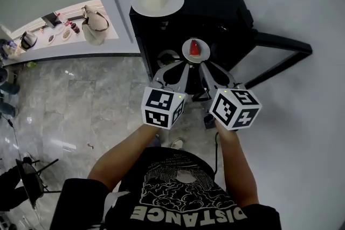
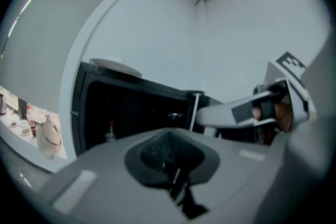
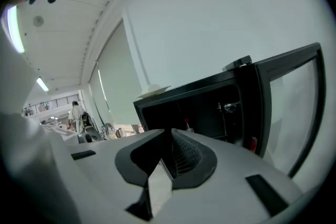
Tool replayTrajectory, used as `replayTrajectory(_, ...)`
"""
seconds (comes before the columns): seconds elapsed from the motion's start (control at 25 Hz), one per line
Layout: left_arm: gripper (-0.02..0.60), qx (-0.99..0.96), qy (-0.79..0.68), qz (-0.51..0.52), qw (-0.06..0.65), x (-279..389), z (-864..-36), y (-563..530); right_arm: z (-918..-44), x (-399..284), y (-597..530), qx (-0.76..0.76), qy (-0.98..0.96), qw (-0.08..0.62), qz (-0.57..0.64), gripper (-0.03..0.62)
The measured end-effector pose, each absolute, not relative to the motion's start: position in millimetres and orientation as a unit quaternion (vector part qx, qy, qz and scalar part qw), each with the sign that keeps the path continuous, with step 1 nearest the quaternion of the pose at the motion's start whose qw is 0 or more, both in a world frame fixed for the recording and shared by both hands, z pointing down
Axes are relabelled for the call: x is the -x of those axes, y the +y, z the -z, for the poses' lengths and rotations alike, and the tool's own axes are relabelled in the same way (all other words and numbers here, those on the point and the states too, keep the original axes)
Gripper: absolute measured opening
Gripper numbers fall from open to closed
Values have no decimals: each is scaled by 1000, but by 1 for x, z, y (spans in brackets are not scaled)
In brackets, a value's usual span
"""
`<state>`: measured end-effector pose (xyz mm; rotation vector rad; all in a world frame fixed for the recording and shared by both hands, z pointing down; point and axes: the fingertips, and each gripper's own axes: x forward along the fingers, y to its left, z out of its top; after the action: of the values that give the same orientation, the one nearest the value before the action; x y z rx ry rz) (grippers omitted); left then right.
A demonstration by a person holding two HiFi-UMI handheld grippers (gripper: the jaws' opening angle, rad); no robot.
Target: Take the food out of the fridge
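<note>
A black mini fridge (image 1: pixel 215 2) stands against the white wall, its door (image 1: pixel 280 46) swung open to the right. In the head view a small plate with a red watermelon slice (image 1: pixel 195 51) lies in the fridge opening, just beyond both grippers' tips; what it rests on I cannot tell. My left gripper (image 1: pixel 180 66) points at the opening, and in its own view the left gripper (image 2: pixel 170 162) has its pads together, with nothing between them. My right gripper (image 1: pixel 209 66) is beside it; the right gripper (image 3: pixel 169 157) shows a narrow gap and holds nothing. Neither gripper view shows the watermelon plate.
A large white plate (image 1: pixel 157 0) sits on the fridge's top. Inside stands a red-capped bottle (image 2: pixel 110 132), and another round dish (image 1: pixel 168 56) shows at the opening's left. A counter with a bag (image 1: pixel 94 24) lies far left, across the marble floor (image 1: pixel 81 110).
</note>
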<state>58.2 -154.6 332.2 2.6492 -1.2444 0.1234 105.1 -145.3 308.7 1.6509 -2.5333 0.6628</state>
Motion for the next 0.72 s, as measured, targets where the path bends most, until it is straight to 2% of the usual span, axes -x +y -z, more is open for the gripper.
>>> replayTrajectory(0.32, 2, -893, -435, -52, 101, -74, -339, -125, -334, -112, -118, -541, -821, 102, -154, 32)
replayTrajectory(0.56, 2, -894, -434, -42, 100, -83, -337, -120, -341, -119, -111, -536, -822, 90, -169, 32)
replayTrajectory(0.72, 2, -898, -426, -43, 100, -88, -340, -119, -349, -125, -109, -530, -820, 43, -213, 32)
